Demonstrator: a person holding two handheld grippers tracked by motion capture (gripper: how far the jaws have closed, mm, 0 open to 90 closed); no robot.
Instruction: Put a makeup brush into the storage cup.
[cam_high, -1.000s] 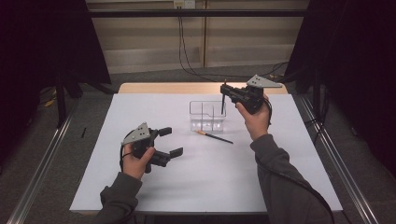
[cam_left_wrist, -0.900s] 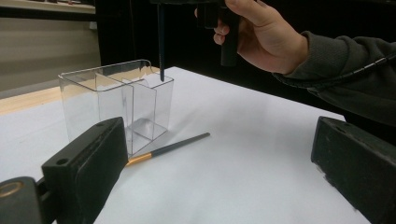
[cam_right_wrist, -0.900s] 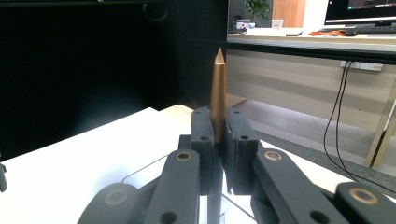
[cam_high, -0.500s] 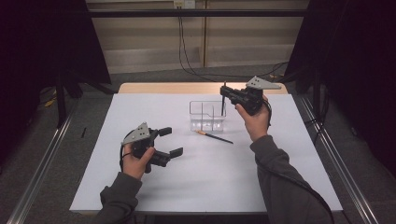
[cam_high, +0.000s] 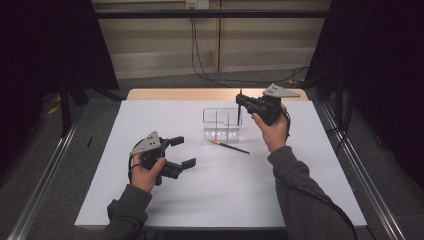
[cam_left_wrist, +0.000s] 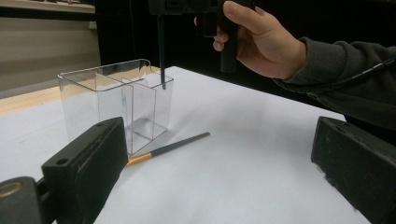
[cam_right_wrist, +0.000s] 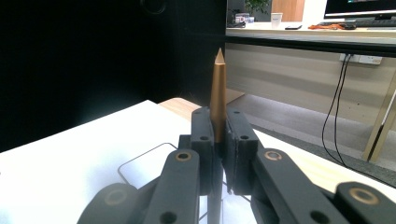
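Observation:
My right gripper is shut on a thin dark brush and holds it upright. Its gold pointed end sticks up between the closed jaws. The lower end dips into the right-hand compartment of a clear divided container at the table's far middle. A second brush, dark with an orange-gold end, lies flat on the white table just in front of the container. My left gripper rests at the near left, jaws wide open, nothing between them, pointing toward the container.
White sheet covers the table, with a bare wooden strip along the far edge. Metal rails run along the floor on both sides. Cables hang against the back wall.

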